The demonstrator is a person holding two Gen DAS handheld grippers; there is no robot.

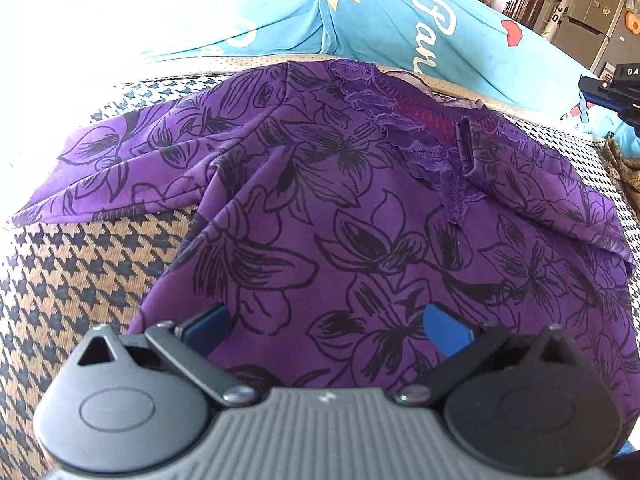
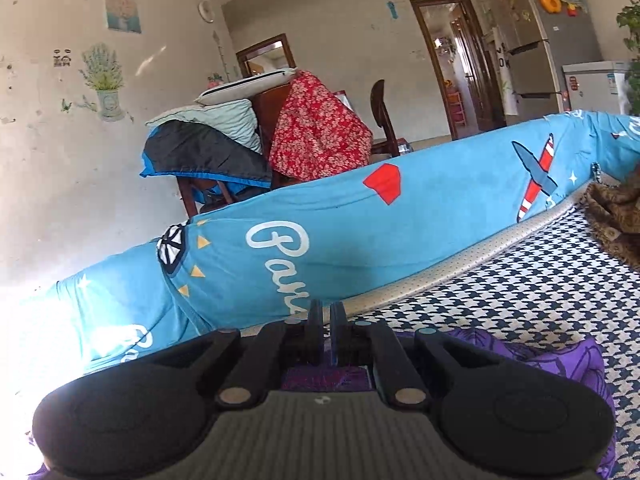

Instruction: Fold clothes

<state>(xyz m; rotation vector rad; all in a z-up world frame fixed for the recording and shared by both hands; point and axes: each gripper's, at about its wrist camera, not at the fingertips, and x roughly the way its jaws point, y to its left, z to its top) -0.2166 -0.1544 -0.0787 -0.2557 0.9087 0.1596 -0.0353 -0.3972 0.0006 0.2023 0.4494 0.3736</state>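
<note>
A purple top (image 1: 360,216) with black flower print and a lace neckline lies spread flat on the houndstooth sofa seat (image 1: 80,264). Its left sleeve (image 1: 120,160) stretches out to the left. My left gripper (image 1: 328,326) hovers low over the garment's near part, open, with its blue pads (image 1: 444,332) wide apart and nothing between them. My right gripper (image 2: 327,326) has its fingers drawn together with only a thin slit, pointing at the blue sofa back. Purple cloth (image 2: 528,360) shows beneath and to the right of it. The right gripper (image 1: 616,92) also shows at the far right edge of the left wrist view.
A light blue printed cover (image 2: 360,232) drapes the sofa back behind the garment. A brown patterned cloth (image 2: 616,208) sits on the seat at the far right. Beyond the sofa stand chairs piled with bedding and a red floral cloth (image 2: 320,132), plus a fridge (image 2: 548,40).
</note>
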